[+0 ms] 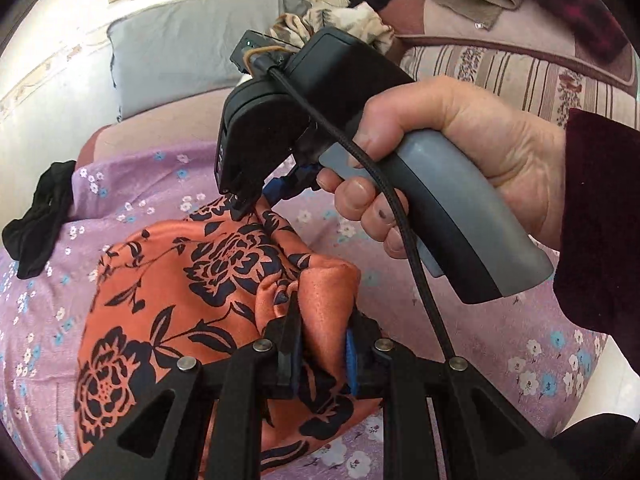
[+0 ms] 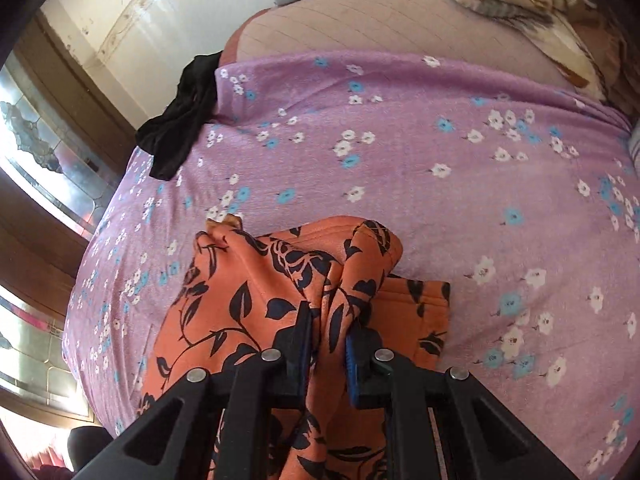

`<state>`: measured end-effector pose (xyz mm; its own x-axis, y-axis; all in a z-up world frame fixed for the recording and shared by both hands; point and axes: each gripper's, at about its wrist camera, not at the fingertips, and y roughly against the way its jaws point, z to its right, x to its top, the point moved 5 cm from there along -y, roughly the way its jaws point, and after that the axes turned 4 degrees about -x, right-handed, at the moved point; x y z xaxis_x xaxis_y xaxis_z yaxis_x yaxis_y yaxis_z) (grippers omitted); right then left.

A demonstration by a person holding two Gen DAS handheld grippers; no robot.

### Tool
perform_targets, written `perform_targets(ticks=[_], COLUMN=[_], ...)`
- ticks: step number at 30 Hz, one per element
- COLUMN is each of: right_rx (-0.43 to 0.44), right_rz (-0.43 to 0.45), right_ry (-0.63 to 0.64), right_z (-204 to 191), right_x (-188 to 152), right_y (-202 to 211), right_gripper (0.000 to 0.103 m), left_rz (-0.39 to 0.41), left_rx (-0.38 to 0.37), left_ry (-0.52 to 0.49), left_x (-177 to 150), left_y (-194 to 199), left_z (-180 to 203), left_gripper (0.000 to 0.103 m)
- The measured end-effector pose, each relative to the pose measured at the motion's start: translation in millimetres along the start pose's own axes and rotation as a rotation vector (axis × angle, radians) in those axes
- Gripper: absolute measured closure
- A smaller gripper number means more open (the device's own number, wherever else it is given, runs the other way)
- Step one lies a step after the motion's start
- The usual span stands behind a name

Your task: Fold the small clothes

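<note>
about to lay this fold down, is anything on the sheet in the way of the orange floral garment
Nothing visible. Both grippers, left and right, are shut on the orange floral garment, and the purple sheet beyond it is bare. The black garment lies off at the sheet's far corner.

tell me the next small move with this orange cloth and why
Probably carry the pinched edge across and lay it flat on the rest of the orange cloth. Both tongs, left and right, are shut on bunched folds of it, and the cloth sits rumpled and half doubled on the purple sheet, so the fold looks unfinished.
</note>
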<state>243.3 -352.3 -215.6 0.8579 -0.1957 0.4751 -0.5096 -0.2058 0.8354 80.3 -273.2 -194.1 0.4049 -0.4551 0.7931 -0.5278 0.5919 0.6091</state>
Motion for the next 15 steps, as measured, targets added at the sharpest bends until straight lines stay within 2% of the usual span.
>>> perform_targets(ticks=[3, 5, 6, 9, 11, 13, 15], right_rx=[0.008, 0.019, 0.031, 0.053, 0.060, 0.042, 0.001], right_rz=[-0.009, -0.003, 0.005, 0.025, 0.016, -0.010, 0.001], right_ry=[-0.038, -0.054, -0.065, -0.106, -0.137, -0.164, -0.167], right_z=[19.3, 26.6, 29.4, 36.1, 39.2, 42.1, 43.9], right_x=[-10.8, -16.8, -18.4, -21.0, -22.4, -24.1, -25.7], right_y=[-18.1, -24.5, -25.5, -23.6, -21.8, -16.2, -1.4], right_gripper=[0.089, 0.089, 0.089, 0.089, 0.088, 0.084, 0.084], left_rz=[-0.048, -0.052, -0.050, -0.072, -0.068, -0.019, 0.042], left_rx=[-0.018, -0.027, -0.028, -0.092, -0.093, -0.072, -0.039], left_ry=[-0.002, -0.018, -0.029, -0.064, -0.091, -0.104, -0.081], left_x=[-9.6, -12.0, -11.7, -9.8, -11.9, -11.2, -8.5], left_y=[-18.9, -21.6, -19.7, -6.6, 16.5, 44.8, 70.7], left_z=[7.9, 12.6, 14.9, 12.4, 1.3, -16.7, -44.8], left_gripper=[0.085, 0.084, 0.080, 0.064, 0.051, 0.035, 0.029])
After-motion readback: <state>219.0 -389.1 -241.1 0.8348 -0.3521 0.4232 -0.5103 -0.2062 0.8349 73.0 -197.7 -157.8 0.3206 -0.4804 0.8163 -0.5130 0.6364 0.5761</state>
